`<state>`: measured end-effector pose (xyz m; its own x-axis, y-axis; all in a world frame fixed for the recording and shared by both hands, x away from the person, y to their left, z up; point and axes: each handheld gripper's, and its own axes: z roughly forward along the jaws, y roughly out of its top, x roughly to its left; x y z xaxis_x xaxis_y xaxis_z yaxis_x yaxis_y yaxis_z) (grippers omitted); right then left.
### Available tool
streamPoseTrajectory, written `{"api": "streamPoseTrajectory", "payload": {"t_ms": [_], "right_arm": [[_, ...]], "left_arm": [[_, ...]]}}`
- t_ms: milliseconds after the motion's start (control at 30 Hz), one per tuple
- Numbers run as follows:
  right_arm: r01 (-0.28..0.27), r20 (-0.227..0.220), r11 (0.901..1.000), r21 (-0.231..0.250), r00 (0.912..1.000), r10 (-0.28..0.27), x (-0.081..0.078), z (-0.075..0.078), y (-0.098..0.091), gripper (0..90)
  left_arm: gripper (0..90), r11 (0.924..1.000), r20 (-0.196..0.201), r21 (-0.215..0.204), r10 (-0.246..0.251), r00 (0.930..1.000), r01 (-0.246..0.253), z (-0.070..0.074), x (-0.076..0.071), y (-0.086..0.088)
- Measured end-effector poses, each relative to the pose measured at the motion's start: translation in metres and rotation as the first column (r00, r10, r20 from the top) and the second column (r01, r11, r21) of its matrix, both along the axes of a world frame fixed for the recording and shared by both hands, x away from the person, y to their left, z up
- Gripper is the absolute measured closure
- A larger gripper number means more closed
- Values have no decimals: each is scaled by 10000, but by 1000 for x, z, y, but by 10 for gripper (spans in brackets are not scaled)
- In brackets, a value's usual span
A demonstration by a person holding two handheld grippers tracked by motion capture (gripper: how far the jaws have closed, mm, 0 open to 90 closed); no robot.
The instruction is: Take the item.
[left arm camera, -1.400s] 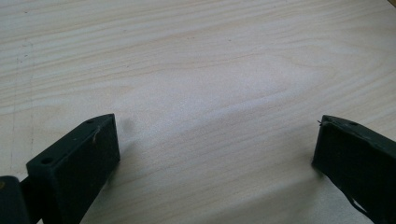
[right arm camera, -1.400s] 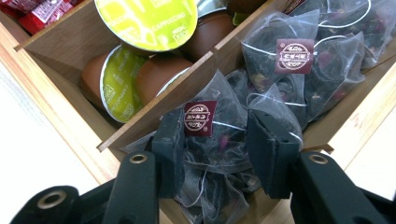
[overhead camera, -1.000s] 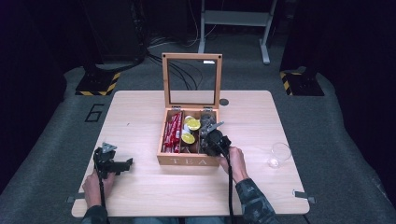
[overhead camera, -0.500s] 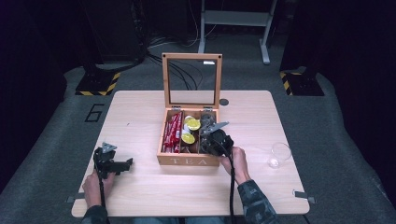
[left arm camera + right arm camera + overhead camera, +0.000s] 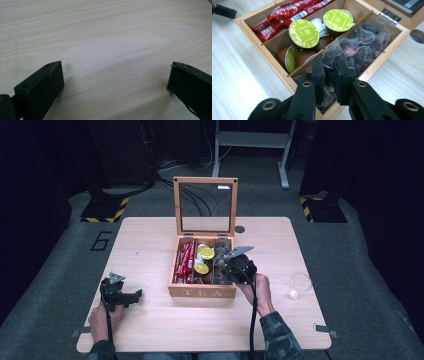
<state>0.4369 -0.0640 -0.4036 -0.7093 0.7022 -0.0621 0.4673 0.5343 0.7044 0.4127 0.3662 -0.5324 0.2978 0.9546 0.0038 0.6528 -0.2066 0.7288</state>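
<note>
A wooden box [image 5: 202, 292] marked TEA stands open at the table's middle, its glass lid [image 5: 205, 205] upright. My right gripper [image 5: 329, 65] hangs over the right compartment, shut on a clear tea bag [image 5: 332, 50] with dark contents, raised a little above the other tea bags [image 5: 367, 47]. In the high view the right gripper [image 5: 226, 266] is over the box's near right corner. Green-lidded capsules [image 5: 304, 33] fill the middle compartment and red stick packs [image 5: 287, 12] the left one. My left gripper [image 5: 116, 67] rests open on bare wood, at the near left [image 5: 134, 295].
A clear plastic cup [image 5: 300, 285] stands on the table to the right of the box. A small round grommet [image 5: 240, 229] sits in the tabletop behind the box. Dark floor with cables and stands surrounds the table [image 5: 150, 245].
My right gripper has risen slightly above the right compartment with the tea bag pinched in it. The left gripper has stayed put.
</note>
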Motion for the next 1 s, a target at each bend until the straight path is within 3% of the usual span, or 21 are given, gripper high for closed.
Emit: {"api": "streamPoseTrajectory", "payload": {"t_ms": [133,200,267,400,733,800,1000], "right_arm": [[215,-148,9998,-15,9997,-215,-5,9,-3,803],[155,-64,9999,-38,9999,-155,-6,10,-5,803],[29,379,10000,-43,9993,-27,-5,14,-9,803],[188,300,9998,19,9994,-188,-10,19,-11,803],[468,726,9988,122,9962,-476,-15,33,-31,805],[604,589,9981,86,9964,-608,-17,34,-32,804],[804,757,9967,59,9939,-806,-21,40,-44,805]], "left_arm": [[1,10000,2,-3,2,10000,-2,0,0,0],[2,10000,7,23,-1,10000,1,0,0,0],[1,10000,3,19,2,10000,-2,0,0,0],[1,10000,2,3,-1,10000,1,0,0,0],[1,10000,4,26,-3,10000,3,0,0,0],[1,10000,5,28,-3,10000,3,0,0,0],[1,10000,11,25,0,10000,0,0,0,0]]}}
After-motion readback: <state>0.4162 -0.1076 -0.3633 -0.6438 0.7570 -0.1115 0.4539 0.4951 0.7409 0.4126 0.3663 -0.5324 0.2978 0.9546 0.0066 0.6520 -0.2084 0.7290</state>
